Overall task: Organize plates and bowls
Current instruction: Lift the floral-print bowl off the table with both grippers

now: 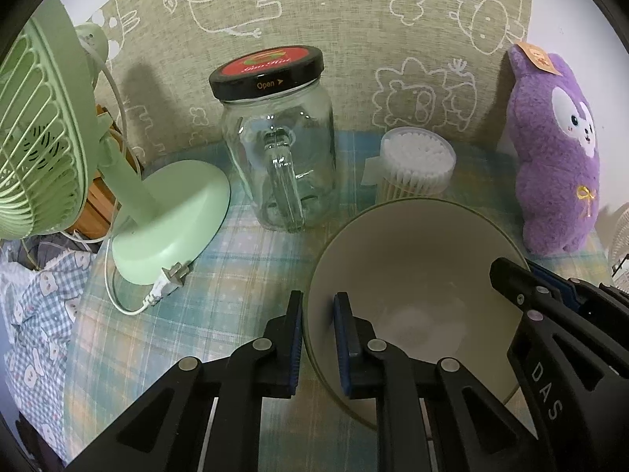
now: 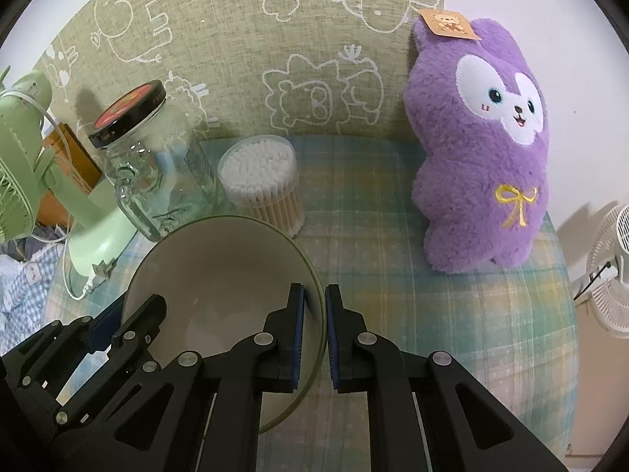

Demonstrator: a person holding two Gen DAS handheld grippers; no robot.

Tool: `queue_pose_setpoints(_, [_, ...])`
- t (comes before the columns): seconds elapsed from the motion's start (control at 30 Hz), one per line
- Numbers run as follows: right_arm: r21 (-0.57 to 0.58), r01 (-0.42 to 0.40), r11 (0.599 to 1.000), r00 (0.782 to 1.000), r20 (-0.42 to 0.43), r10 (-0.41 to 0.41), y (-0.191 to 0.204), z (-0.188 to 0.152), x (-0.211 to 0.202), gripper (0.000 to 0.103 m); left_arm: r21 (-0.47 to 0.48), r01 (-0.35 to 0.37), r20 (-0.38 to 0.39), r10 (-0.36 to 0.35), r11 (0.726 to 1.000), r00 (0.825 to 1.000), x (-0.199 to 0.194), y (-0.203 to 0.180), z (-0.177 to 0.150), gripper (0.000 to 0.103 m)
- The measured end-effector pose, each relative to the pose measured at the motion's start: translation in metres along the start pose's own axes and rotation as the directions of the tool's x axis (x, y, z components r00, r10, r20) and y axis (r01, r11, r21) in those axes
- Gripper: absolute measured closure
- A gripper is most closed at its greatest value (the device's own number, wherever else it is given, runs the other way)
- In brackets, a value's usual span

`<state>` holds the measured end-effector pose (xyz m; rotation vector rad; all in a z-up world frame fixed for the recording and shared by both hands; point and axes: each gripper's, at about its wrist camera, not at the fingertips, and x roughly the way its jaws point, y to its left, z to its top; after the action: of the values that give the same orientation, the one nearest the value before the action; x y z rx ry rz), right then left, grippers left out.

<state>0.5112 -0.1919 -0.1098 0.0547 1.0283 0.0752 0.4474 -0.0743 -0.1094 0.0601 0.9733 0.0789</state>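
Item: cream bowl (image 1: 409,295) with a green outer wall, standing upright on the plaid-covered bench (image 1: 236,275), near its front edge. Left claw (image 1: 318,338): closed on the bowl's left rim, one blue pad outside the wall, the other inside. Right claw (image 2: 312,332): closed on the bowl's right rim in the same manner, one finger inside, one outside; it also shows at the right of the left wrist view, at the far rim. Behind the bowl, just beside it: round clear tub of cotton swabs (image 2: 261,181), white tips up. Left of the tub: glass jar mug (image 1: 281,145) with handle facing forward and a black lid bearing a red label and the word "Open". Further left: pale green desk fan (image 1: 43,145) on a round base, its white cord (image 1: 114,295) and plug lying on the cloth by the base. Right rear: purple plush animal (image 2: 483,157), upright, white face, gold bow stitched on the belly, paper tag at the ear. Backdrop: green fabric panel (image 2: 236,39) printed with white outline animals. Far right, off the bench: part of a white fan (image 2: 605,271)
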Motion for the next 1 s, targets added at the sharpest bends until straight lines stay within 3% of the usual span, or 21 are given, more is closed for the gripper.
queue_pose_setpoints(0.43, [0.017, 0.025, 1.000, 1.000, -0.016, -0.024, 0.001, -0.020, -0.024, 0.089, 0.017, 0.015, 0.003, -0.015, 1.000, 1.000, -0.022, 0.001, -0.017, 0.091])
queue_pose_setpoints(1.0, [0.058, 0.055, 0.997, 0.998, 0.035, -0.057, 0.012, -0.039, -0.085, 0.089, 0.034, 0.047, 0.048, -0.048, 0.998, 0.998, -0.075, 0.012, -0.029, 0.091])
